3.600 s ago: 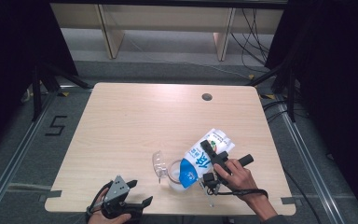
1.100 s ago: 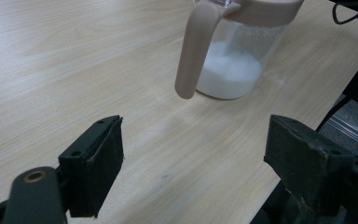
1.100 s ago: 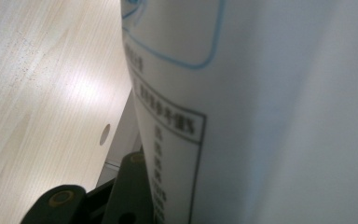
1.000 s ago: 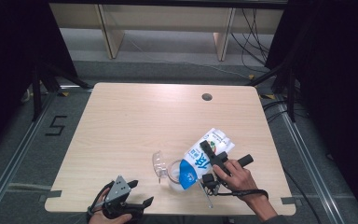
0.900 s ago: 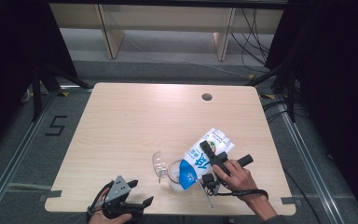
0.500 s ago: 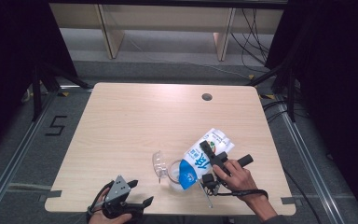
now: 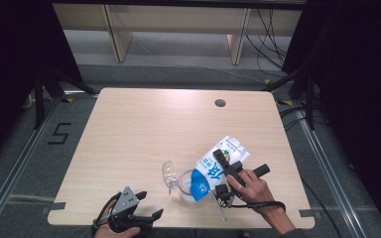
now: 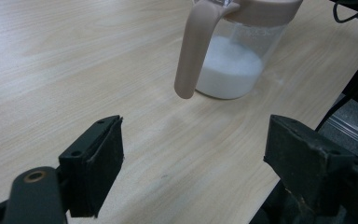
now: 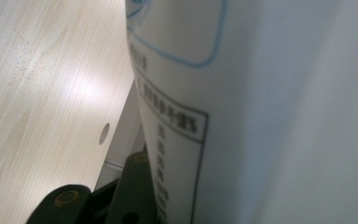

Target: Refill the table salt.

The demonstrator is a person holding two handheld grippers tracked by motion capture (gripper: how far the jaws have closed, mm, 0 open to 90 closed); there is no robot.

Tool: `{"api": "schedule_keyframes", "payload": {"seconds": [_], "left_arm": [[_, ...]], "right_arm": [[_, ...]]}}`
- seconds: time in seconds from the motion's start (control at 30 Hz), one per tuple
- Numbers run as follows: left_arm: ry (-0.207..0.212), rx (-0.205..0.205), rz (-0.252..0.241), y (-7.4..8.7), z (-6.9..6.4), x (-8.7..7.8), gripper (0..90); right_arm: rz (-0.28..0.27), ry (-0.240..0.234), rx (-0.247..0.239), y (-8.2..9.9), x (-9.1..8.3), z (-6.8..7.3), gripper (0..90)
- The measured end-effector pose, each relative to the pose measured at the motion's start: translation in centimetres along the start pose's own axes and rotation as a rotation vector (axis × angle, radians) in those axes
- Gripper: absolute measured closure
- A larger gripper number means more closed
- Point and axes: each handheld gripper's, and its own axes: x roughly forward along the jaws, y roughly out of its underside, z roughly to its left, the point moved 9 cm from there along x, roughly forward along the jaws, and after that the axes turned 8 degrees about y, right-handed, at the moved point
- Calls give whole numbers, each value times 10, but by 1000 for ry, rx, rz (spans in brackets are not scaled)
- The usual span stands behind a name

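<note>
A white and blue milk carton is tipped left and down, its lower end over a clear jug. My right gripper is shut on the carton, one jaw on top and one below. In the right gripper view the carton's printed side looms close, with one finger beside it. The jug has a beige handle and rim and holds white liquid at the bottom. My left gripper lies open at the table's front edge; in its own view the left gripper has nothing between its jaws, short of the jug.
The jug's clear lid stands flipped open on its left side. The wooden table has a round cable hole near its far edge. Shelving legs and cables stand on the floor beyond.
</note>
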Motion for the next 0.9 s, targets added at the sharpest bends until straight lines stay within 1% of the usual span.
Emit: {"api": "schedule_keyframes", "payload": {"seconds": [0.03, 0.07, 0.1, 0.13, 0.17, 0.2, 0.23, 0.27, 0.33, 0.37, 0.4, 0.43, 0.47, 0.53, 0.57, 0.6, 0.63, 0.67, 0.7, 0.73, 0.77, 0.8, 0.83, 0.9], "left_arm": [[3, -1, 1, 0, 0, 0, 189], [9, -4, -8, 0, 0, 1, 189], [4, 5, 1, 0, 0, 0, 189], [1, -11, -2, 0, -1, 0, 189], [1, 3, 0, 0, 0, 0, 189], [7, 2, -4, 0, 0, 1, 189], [0, -11, -1, 0, 0, 1, 189], [7, 6, -1, 0, 0, 1, 189], [0, -6, -1, 0, 0, 0, 189], [0, 2, 1, 0, 0, 0, 189], [9, -2, -4, 0, 0, 1, 189], [1, -10, -2, 0, 0, 1, 189], [2, -10, -1, 0, -1, 1, 189], [0, -6, -1, 0, 0, 0, 189], [7, 1, -2, 0, 0, 1, 189], [2, -4, -2, 0, 0, 1, 189], [13, 11, -1, 0, 0, 1, 189], [12, 5, -3, 0, 0, 1, 189], [3, -1, 2, 1, 0, 0, 189], [1, -9, -2, 0, -1, 0, 189], [2, 3, 0, 0, 0, 0, 189], [7, -10, -7, 0, -1, 1, 189], [11, -7, -8, 0, -1, 2, 189], [8, -5, -5, 0, -1, 1, 189]], "right_arm": [[-12, 10, -18, -1, 1, -3, 704], [-6, 18, 0, 0, 1, -2, 705], [-5, 18, 0, 0, 1, -2, 706], [3, 10, 9, 1, 0, -1, 707], [3, 10, 8, 1, 0, -1, 707], [4, 10, 7, 1, 0, -1, 707], [3, 10, 8, 1, 0, -1, 707], [3, 10, 8, 1, 0, -1, 708], [4, 10, 8, 1, 0, -1, 709], [4, 9, 7, 1, 0, -1, 709], [3, 10, 6, 1, 0, -1, 709], [4, 10, 7, 1, 0, -1, 710], [5, 10, 9, 1, 0, -1, 710], [17, 15, 31, 2, 0, -1, 711], [13, 16, 28, 1, 0, -1, 711], [29, 2, 32, 2, -1, 1, 711], [23, 12, 34, 2, -1, 1, 712], [11, 20, 12, 1, 0, -2, 713], [7, 16, 3, 1, 0, -2, 713], [6, 16, 3, 1, 0, -2, 713], [20, 0, 13, 2, -1, 0, 713], [10, 13, 8, 1, 0, -2, 714], [8, 12, 3, 1, 0, -2, 715], [22, 19, 28, 1, 0, -2, 715]]}}
